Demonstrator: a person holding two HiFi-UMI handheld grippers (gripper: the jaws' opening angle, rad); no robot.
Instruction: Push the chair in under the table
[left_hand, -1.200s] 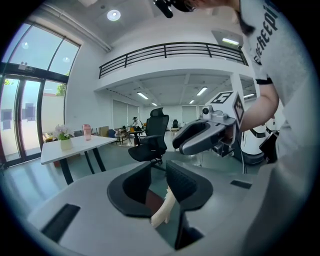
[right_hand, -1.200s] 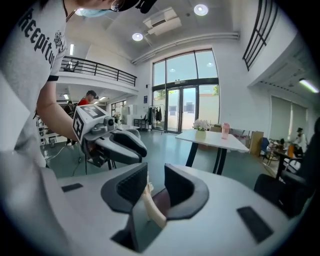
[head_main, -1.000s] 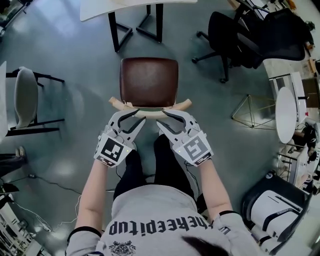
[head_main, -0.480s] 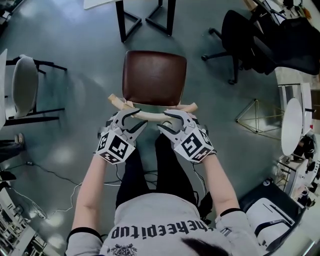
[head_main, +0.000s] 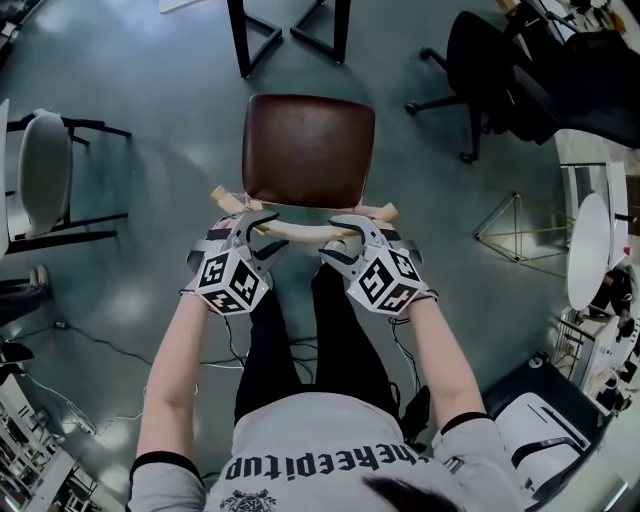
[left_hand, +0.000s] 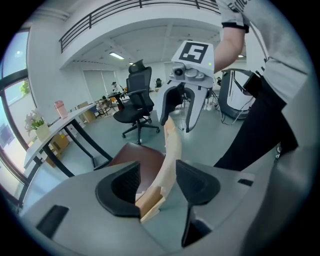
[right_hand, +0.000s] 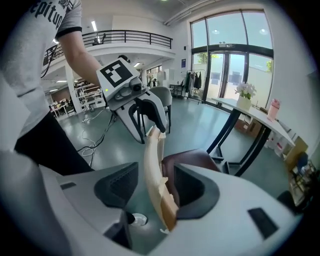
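Sidelines: grey spare chair (head_main: 45, 175) stands out at 9 o'clock in the head view, well apart from the job.
Left gripper (head_main: 262, 232): at 7 o'clock from the brown seat (head_main: 308, 150), straddling the left end of the backrest rail (head_main: 300, 231). Its jaws have just been opening and now stand released, one pad in front of the rail and one behind. The wood lies close to the seat-side pad, with a clear gap to the other. This is likely so the rail can be shoved rather than squeezed.
Chair (head_main: 310, 120): at the middle of the view, with the rail at its 6 o'clock side and its front edge toward 12 o'clock. It stands on open floor, not yet under anything.
Table (head_main: 243, 40): only its black legs show, at 12 o'clock, near the chair's front edge. The two line up, so a straight push should do.
Right gripper (head_main: 342, 240): at 5 o'clock from the seat, mirroring the other on the rail's right end. Its jaws have likewise just been opening and are unclenched, with the rail between them. One gripper per end probably keeps the chair from slewing.
Office chair (head_main: 500, 70): black, at 2 o'clock, off the path.
Progress: judged barely begun, since the push toward 12 o'clock is still to come.
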